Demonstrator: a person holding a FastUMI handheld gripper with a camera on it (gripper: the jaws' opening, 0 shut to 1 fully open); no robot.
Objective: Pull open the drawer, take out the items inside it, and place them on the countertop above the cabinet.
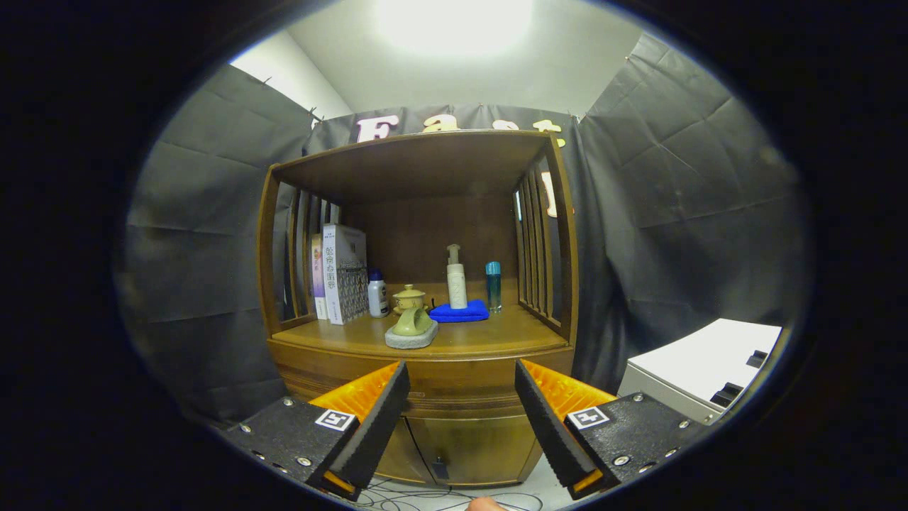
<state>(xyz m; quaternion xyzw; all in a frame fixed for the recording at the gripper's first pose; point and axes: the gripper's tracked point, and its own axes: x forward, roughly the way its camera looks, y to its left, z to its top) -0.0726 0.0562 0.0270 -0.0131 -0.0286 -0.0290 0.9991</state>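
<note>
A wooden cabinet point(425, 355) stands ahead of me against the black cloth wall. Its drawer front point(461, 387) is a shut band just below the countertop point(496, 337), seen in the gap between my fingers. My gripper point(461, 419) is open, with nothing between its fingers, some way back from the cabinet. On the countertop sit a pale green object on a grey stone-like base point(412, 330), a small lidded pot point(409, 298), a pump bottle point(456, 278) on a blue cloth point(461, 312), and a blue bottle point(493, 286). What the drawer holds is hidden.
Books point(340, 273) and a small white bottle point(378, 294) stand at the countertop's left. Slatted side panels and a top shelf point(418, 160) enclose the countertop. Lower cabinet doors point(461, 447) sit under the drawer. A white box-like unit point(709, 369) stands to the right. Cables lie on the floor.
</note>
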